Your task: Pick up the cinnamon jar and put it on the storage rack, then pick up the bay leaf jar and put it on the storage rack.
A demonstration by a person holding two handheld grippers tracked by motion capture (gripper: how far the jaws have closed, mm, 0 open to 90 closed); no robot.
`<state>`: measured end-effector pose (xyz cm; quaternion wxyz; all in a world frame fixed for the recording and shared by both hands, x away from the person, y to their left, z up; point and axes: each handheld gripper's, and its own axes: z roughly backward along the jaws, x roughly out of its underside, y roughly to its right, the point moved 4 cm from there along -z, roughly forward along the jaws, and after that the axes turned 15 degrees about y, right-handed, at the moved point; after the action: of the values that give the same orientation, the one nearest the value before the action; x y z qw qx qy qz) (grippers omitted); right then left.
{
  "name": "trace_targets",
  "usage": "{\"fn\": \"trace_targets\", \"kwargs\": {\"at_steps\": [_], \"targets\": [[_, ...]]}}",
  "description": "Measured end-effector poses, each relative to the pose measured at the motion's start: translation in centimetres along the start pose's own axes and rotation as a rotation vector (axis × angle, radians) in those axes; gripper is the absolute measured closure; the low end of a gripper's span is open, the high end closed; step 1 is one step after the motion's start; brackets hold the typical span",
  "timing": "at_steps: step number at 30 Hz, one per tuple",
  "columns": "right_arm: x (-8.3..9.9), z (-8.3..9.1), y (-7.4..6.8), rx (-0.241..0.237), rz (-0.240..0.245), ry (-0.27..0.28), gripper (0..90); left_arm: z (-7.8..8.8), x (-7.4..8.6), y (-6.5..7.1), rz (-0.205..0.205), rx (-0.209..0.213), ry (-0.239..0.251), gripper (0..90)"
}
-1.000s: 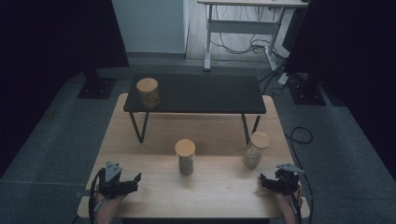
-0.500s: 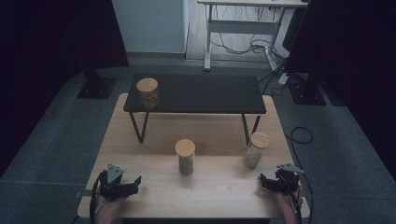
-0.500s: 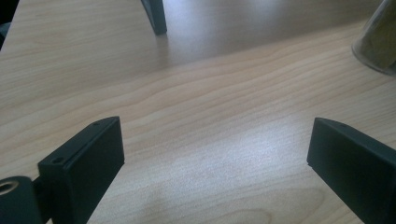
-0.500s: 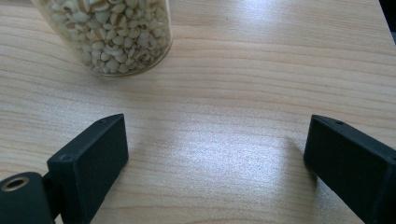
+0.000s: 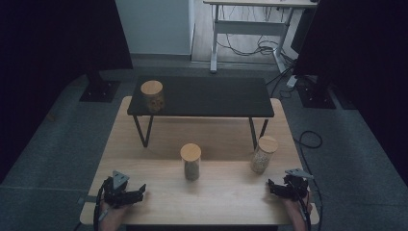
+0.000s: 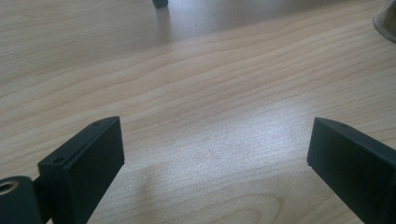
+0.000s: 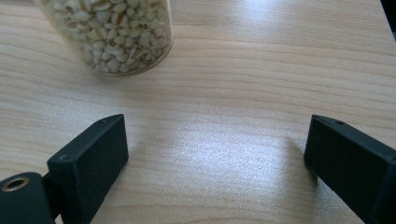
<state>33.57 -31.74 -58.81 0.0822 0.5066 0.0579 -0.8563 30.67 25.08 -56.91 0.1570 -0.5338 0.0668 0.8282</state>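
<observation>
- High view: against the earlier pictures, the left gripper has edged slightly along the near edge of the pale wooden tabletop; the right gripper has kept its place; nothing has been picked up, so the work looks barely begun.
- Left gripper view: fingers wide apart over bare wood.
- Right gripper view: fingers apart, empty; the clear glass jar of pale grains stands just ahead, untouched; likely the first thing to be grasped.

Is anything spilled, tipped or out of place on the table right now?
Nothing stands out. The three jars stand upright with lids on: one on the black shelf at its left end, one mid-table, one near the right gripper with its grains inside. The left gripper is open over bare wood.
</observation>
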Motion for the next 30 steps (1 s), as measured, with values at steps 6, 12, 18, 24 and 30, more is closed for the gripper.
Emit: {"fn": "trace_targets", "kwargs": {"at_steps": [6, 12, 18, 24, 30], "targets": [[0.0, 0.3, 0.0, -0.033, 0.027, 0.017, 4.1, -0.3, 0.5, -0.3, 0.001, -0.016, -0.025, 3.5], [-0.3, 0.6, -0.3, -0.037, 0.020, 0.036, 4.2, -0.5, 0.8, -0.4, 0.002, -0.022, -0.046, 3.5], [-0.4, 0.7, -0.3, -0.064, -0.010, 0.053, 4.2, -0.7, 1.0, -0.4, 0.004, -0.027, -0.058, 3.4], [-0.8, 1.0, -0.6, -0.077, -0.023, 0.084, 3.0, -0.8, 1.0, -0.5, 0.020, -0.027, -0.063, 3.1], [-0.9, 1.2, -0.6, -0.074, -0.021, 0.088, 3.2, -0.9, 1.1, -0.7, 0.054, -0.016, -0.073, 3.1]]}}
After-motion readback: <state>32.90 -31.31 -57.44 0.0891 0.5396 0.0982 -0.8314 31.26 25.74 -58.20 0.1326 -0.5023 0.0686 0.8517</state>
